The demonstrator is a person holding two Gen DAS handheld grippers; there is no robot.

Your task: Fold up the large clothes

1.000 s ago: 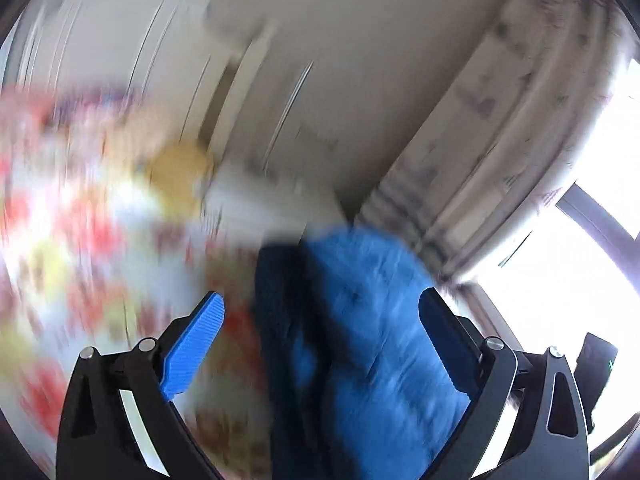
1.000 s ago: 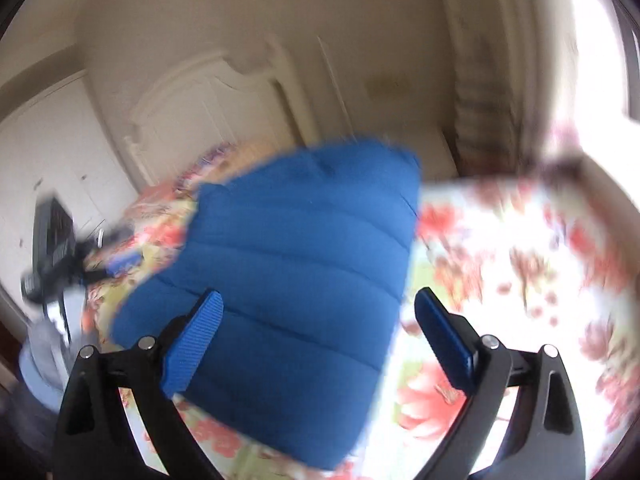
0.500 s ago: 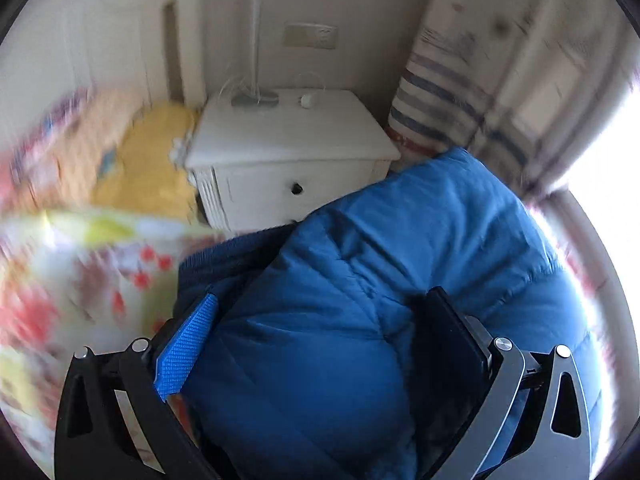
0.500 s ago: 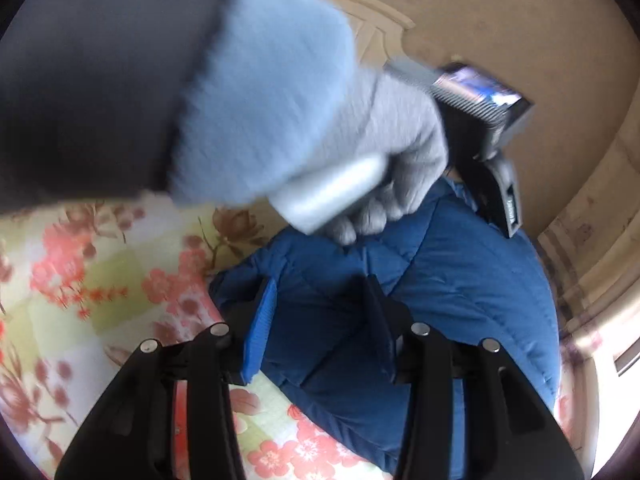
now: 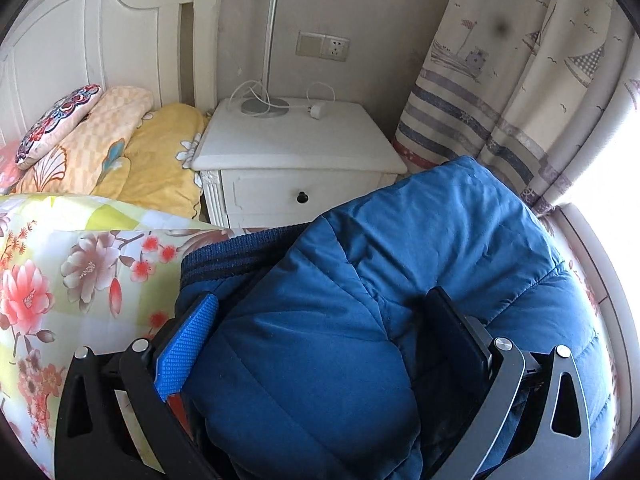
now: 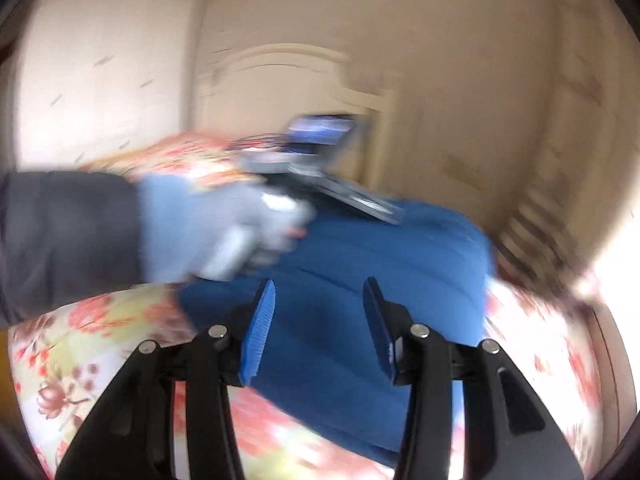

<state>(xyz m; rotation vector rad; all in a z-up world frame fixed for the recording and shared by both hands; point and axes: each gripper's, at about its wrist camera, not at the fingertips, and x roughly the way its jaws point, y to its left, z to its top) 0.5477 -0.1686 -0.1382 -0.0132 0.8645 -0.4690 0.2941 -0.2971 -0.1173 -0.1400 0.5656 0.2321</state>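
A blue quilted jacket (image 5: 440,232) lies bunched on the floral bedspread (image 5: 72,280), its dark knitted hem (image 5: 232,252) showing at the left. My left gripper (image 5: 320,320) is pushed down over it, jaws wide open, and the padding bulges up between the fingers. In the blurred right wrist view the jacket (image 6: 420,248) spreads across the bed. My right gripper (image 6: 320,300) is over its near part, its jaws drawn in to about half width with blue fabric filling the gap. A gloved hand (image 6: 224,232) holding the left gripper rests on the jacket's far left side.
A white nightstand (image 5: 296,140) with a lamp (image 5: 268,60) and a charger cable stands just past the bed's corner. A striped curtain (image 5: 520,80) hangs to the right. Yellow pillows (image 5: 120,148) lean on the white headboard (image 5: 80,40). The bedspread (image 6: 100,328) extends left of the jacket.
My left gripper came down onto the jacket, then stayed put. My right gripper's jaws went from wide apart to half width on the jacket, and it has since swung back, blurring its view.
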